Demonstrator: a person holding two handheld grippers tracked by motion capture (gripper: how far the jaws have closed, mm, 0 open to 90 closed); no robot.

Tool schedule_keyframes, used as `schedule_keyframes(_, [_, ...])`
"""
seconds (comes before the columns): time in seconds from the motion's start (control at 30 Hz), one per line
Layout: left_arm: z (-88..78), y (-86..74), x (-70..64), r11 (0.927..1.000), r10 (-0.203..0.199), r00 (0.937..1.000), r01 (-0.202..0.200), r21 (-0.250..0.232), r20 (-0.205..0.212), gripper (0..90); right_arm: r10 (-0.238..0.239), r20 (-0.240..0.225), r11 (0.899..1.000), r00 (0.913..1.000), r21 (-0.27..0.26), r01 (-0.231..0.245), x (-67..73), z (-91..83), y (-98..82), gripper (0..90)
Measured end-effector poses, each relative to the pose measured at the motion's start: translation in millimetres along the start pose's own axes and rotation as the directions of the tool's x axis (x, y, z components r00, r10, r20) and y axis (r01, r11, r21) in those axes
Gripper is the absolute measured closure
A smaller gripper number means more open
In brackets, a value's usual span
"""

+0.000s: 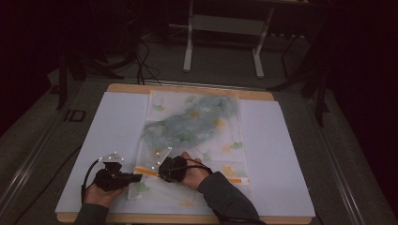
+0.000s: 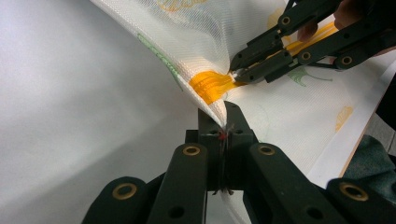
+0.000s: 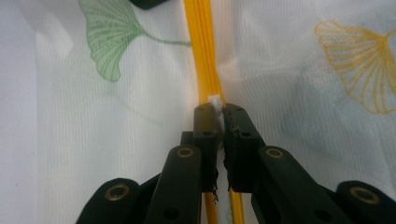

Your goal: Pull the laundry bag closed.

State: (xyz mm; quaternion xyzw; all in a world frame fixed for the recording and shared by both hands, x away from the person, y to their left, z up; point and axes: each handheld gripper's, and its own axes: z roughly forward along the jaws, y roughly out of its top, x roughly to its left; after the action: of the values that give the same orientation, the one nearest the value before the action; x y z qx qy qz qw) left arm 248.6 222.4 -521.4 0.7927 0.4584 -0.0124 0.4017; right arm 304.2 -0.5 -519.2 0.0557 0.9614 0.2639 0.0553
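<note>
Mesh bag (image 1: 192, 126) light, limp, slippery; my left gripper (image 2: 223, 122) pinches its corner taut, right gripper (image 3: 217, 112) clamped on zipper pull (image 3: 215, 101), best hold.

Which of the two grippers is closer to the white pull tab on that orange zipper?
Right. The right gripper pinches the white zipper pull itself; the left gripper clamps the mesh bag edge just beside the orange zipper.
</note>
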Motion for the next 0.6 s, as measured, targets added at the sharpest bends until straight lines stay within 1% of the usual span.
schedule_keyframes(0.13, [-1.2, 0.0, -0.1, 1.0000, -0.003, 1.0000, 0.003, -0.006, -0.005, 88.6, -0.010, 0.008, 1.000, 0.9999, 0.022, 0.010, -0.6, -2.1, -0.9, 84.2])
schedule_keyframes(0.33, [-2.8, -0.1, 0.1, 0.9999, -0.005, 1.0000, 0.004, -0.015, -0.006, 88.6, -0.003, 0.016, 0.999, 0.9999, 0.032, 0.002, -2.6, -5.5, -5.5, 84.3])
schedule_keyframes(0.6, [-4.2, -0.3, 0.4, 0.9998, -0.006, 1.0000, 0.006, -0.019, -0.003, 88.6, -0.009, 0.022, 0.999, 0.9997, 0.052, 0.008, -4.0, -9.8, -10.0, 84.3])
